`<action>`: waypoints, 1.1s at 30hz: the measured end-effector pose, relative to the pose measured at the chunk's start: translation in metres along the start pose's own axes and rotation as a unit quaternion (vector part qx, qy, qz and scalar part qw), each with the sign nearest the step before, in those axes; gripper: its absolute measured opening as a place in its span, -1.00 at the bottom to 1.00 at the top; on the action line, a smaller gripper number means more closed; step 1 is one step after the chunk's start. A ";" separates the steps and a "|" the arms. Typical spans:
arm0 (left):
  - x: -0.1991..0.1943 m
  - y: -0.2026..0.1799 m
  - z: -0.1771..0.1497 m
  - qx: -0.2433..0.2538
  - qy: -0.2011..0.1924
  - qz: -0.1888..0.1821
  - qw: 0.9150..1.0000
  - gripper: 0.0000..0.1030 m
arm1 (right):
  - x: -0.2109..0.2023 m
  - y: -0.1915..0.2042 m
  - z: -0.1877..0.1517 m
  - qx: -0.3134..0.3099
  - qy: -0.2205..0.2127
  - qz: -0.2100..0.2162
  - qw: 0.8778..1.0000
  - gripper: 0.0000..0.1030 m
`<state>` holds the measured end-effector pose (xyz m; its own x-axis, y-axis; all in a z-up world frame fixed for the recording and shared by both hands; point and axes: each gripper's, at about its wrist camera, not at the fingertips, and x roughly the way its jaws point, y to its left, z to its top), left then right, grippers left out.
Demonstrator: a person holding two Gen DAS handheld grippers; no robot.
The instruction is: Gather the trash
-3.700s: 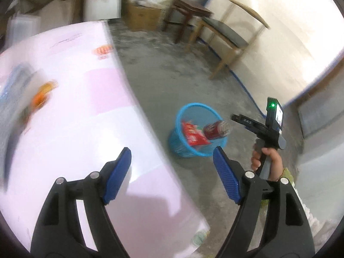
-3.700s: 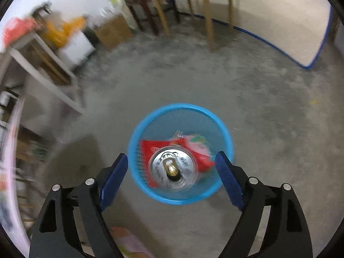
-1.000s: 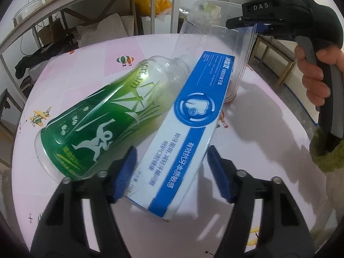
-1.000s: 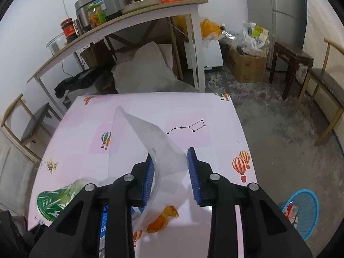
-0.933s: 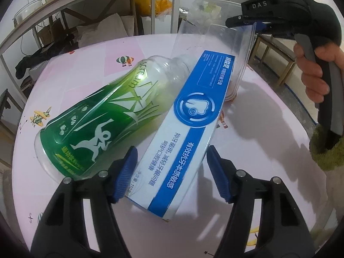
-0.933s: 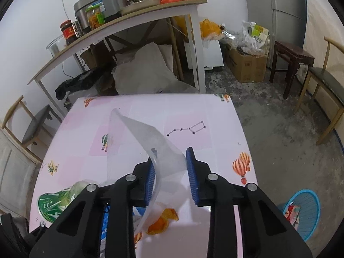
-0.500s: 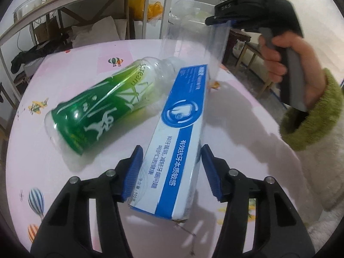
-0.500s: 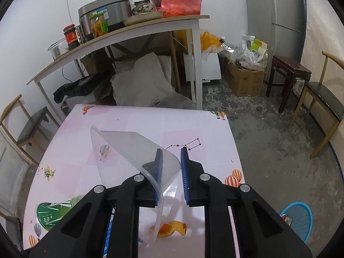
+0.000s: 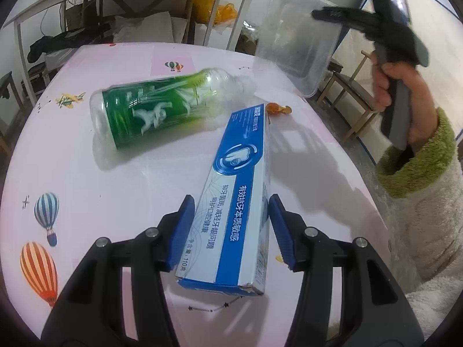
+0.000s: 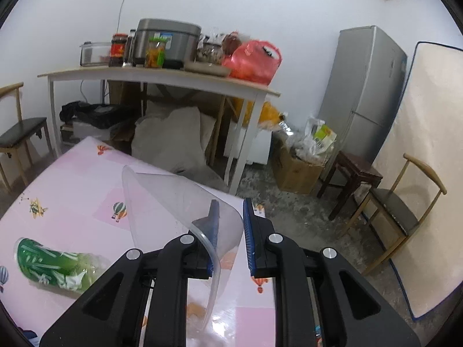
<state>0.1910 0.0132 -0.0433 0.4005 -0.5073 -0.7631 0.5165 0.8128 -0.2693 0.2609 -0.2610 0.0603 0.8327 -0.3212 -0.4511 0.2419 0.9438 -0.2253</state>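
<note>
Left gripper (image 9: 231, 199) closed on a blue and white toothpaste box (image 9: 246, 156), jaws just drawn in, one blue pad against each long side near the box's close end. Far end of the box pointing away over the pink table (image 9: 86, 188), near a small orange scrap (image 9: 277, 108) on the cloth. Just to the left of the box, a clear bottle (image 9: 150, 110) with a green label, lying on its side on the table, neck toward the far right. Right gripper (image 10: 230, 205) clamped on one wall of a clear plastic container (image 10: 173, 202), jaws just narrowed, wall between the pads and the left pad seen through the plastic. Container held up in the air above the far right edge of the table, tilted, open side toward the right gripper. Gripped at the handle by a hand (image 9: 396, 86) in a fleecy sleeve (image 9: 419, 159) with a green cuff.
</note>
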 end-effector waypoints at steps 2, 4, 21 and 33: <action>-0.001 0.000 -0.003 -0.004 0.003 -0.001 1.000 -0.02 | -0.011 -0.010 0.003 0.007 -0.005 -0.005 1.000 -0.67; -0.003 -0.002 -0.007 -0.010 0.009 -0.001 1.000 -0.02 | -0.024 -0.022 0.005 0.023 -0.002 0.006 1.000 -0.67; -0.007 0.003 -0.031 -0.093 0.065 -0.032 0.993 -0.02 | 0.005 -0.087 -0.137 0.176 0.350 0.341 0.854 -0.67; -0.003 -0.021 -0.040 -0.088 0.091 -0.081 0.989 0.24 | 0.019 -0.048 -0.150 0.122 0.329 0.281 0.893 0.02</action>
<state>0.1485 0.0091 -0.0584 0.1717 -0.5884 -0.7901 0.4172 0.7700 -0.4828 0.1902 -0.3238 -0.0673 0.4034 0.3075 -0.8618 0.0455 0.9340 0.3545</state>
